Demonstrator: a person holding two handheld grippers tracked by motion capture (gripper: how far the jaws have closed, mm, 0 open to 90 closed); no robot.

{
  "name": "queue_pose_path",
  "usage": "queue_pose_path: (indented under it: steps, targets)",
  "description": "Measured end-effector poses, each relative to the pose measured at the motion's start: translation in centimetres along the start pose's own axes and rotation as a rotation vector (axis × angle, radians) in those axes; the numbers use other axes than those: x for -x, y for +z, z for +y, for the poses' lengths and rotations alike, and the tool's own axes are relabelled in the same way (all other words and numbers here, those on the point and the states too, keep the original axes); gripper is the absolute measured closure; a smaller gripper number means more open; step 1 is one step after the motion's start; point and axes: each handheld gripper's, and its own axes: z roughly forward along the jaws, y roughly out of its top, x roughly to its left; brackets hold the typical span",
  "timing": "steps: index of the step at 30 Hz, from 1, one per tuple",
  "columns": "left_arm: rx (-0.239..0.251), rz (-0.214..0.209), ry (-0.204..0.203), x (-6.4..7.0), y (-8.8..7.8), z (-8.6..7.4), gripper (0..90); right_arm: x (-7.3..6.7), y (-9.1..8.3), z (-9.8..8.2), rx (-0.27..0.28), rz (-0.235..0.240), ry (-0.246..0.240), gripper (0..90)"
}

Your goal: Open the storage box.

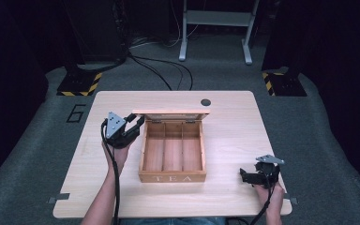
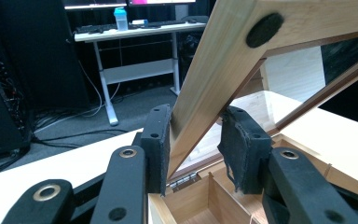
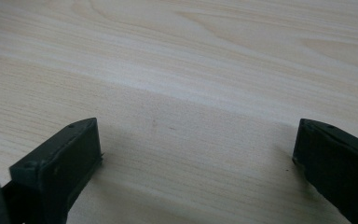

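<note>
Left gripper (image 2: 193, 154) clamped on raised lid (image 2: 223, 79) of wooden tea box (image 1: 172, 154), mid-table. Right gripper (image 3: 196, 154) spread wide, holding nothing, low over bare table (image 3: 177, 60) right of box.

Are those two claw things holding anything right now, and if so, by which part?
The left gripper has its jaws closed on the side edge of the tea box's raised lid, near the hinge. The right gripper holds nothing; its jaws stand open over the table.

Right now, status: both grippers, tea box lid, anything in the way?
Left gripper shut on hinged wooden lid, lid raised. Right gripper open, resting on pale wooden table. Wooden tea box compartments empty; nothing blocking.
</note>
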Motion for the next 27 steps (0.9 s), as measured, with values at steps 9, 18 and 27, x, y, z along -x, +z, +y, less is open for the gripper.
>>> queue_pose_path:
  steps: [9, 18, 27]
  targets:
    - [-0.004, -0.007, -0.005, -0.37, 0.43, 0.43, 62.7, -0.02, 0.01, 0.0, 0.002, -0.001, 0.003, 0.4]
    - [-0.006, -0.01, -0.005, -0.41, 0.42, 0.46, 62.7, -0.02, 0.01, 0.0, 0.002, -0.001, 0.003, 0.4]
    - [-0.004, -0.008, -0.009, -0.39, 0.42, 0.43, 62.7, -0.02, 0.01, 0.0, 0.001, -0.001, 0.003, 0.4]
